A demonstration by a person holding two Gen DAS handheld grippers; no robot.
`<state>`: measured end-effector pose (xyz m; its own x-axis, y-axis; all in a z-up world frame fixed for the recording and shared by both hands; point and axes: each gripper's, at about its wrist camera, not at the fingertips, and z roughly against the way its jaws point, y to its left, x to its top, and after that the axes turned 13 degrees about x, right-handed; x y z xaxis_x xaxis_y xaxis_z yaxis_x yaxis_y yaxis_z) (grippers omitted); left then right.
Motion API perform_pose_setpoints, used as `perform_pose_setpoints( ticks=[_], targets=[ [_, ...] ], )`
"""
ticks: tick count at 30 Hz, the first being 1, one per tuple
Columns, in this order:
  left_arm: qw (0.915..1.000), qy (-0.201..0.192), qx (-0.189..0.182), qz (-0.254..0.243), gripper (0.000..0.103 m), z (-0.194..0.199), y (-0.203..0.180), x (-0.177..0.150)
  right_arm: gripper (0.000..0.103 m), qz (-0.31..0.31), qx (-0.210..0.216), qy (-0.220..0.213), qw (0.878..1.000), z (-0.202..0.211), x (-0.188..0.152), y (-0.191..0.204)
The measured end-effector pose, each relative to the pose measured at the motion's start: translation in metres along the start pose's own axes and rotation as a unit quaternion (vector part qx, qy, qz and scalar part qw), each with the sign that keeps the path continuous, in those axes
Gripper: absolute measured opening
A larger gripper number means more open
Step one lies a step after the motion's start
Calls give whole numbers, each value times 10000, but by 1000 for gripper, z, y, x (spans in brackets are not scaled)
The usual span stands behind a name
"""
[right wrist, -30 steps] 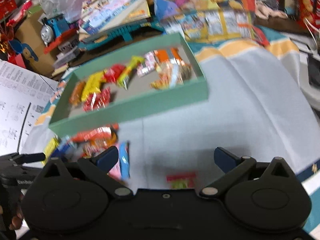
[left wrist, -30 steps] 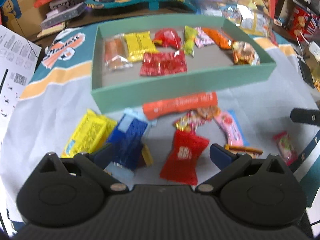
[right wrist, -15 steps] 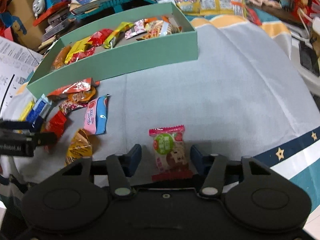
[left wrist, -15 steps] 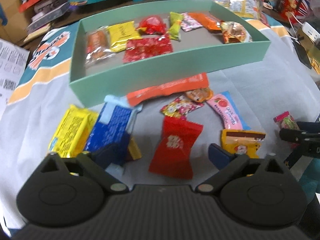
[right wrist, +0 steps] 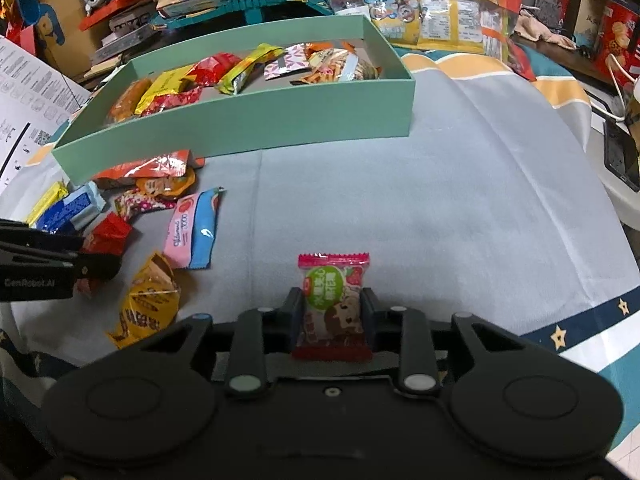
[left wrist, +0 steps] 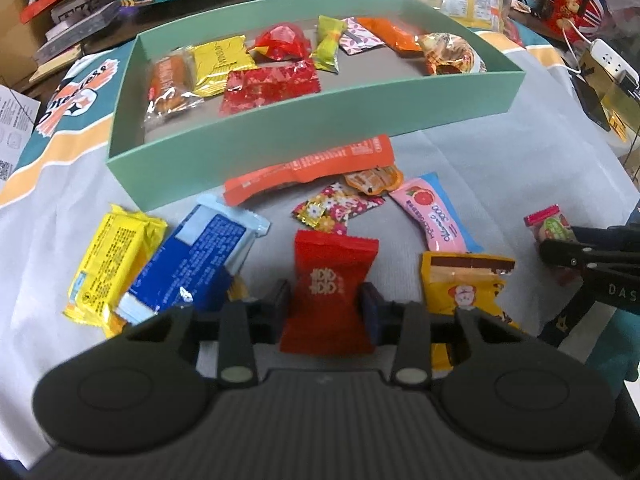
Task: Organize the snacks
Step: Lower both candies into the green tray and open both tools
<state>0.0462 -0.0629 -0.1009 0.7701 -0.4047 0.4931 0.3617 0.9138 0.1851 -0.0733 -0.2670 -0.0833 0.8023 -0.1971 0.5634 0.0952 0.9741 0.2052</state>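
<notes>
On the grey cloth (right wrist: 400,208), green box (left wrist: 320,120): wrapped snacks inside. In front of the box, loose packets, among them a blue packet (left wrist: 192,256) and a pink sachet (left wrist: 436,212). Left gripper (left wrist: 325,304): jaws closing, pads against red candy packet (left wrist: 332,280). Right gripper (right wrist: 332,312): jaws closing, pads against small green-label candy (right wrist: 334,300), farthest from the box.

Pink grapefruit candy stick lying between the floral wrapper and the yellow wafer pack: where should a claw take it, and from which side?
Grip the pink grapefruit candy stick across its narrow width near the middle, coming down from above. It lies flat and slanted on the cloth, its long edges mostly free, while its near end touches the yellow wafer pack.
</notes>
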Motion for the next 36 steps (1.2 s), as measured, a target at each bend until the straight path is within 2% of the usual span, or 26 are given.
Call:
perform_pose_setpoints(
  ticks=[4,10,14,19,22,28,36],
  targets=[
    [10000,57,-55,49,34,5,2,-2,28,11,211,105,9997,0,4,2],
    [9995,-49,-153,260,34,25,17,0,27,0,394,-69,9992,13,18,6],
    [9985,-279,-191,431,34,44,30,14,27,37,541,-223,9983,23,39,9],
    [9962,-573,-69,658,34,57,54,45,27,32,701,-449,9965,33,78,10],
    [9943,-708,95,786,34,56,69,65,27,64,754,-574,9955,34,106,12],
    [9903,-751,161,1156,34,44,96,101,27,-24,850,-686,9940,19,156,14],
    [9909,-609,315,1156,34,14,106,127,27,-111,831,-470,9954,-26,186,14]
  ],
)
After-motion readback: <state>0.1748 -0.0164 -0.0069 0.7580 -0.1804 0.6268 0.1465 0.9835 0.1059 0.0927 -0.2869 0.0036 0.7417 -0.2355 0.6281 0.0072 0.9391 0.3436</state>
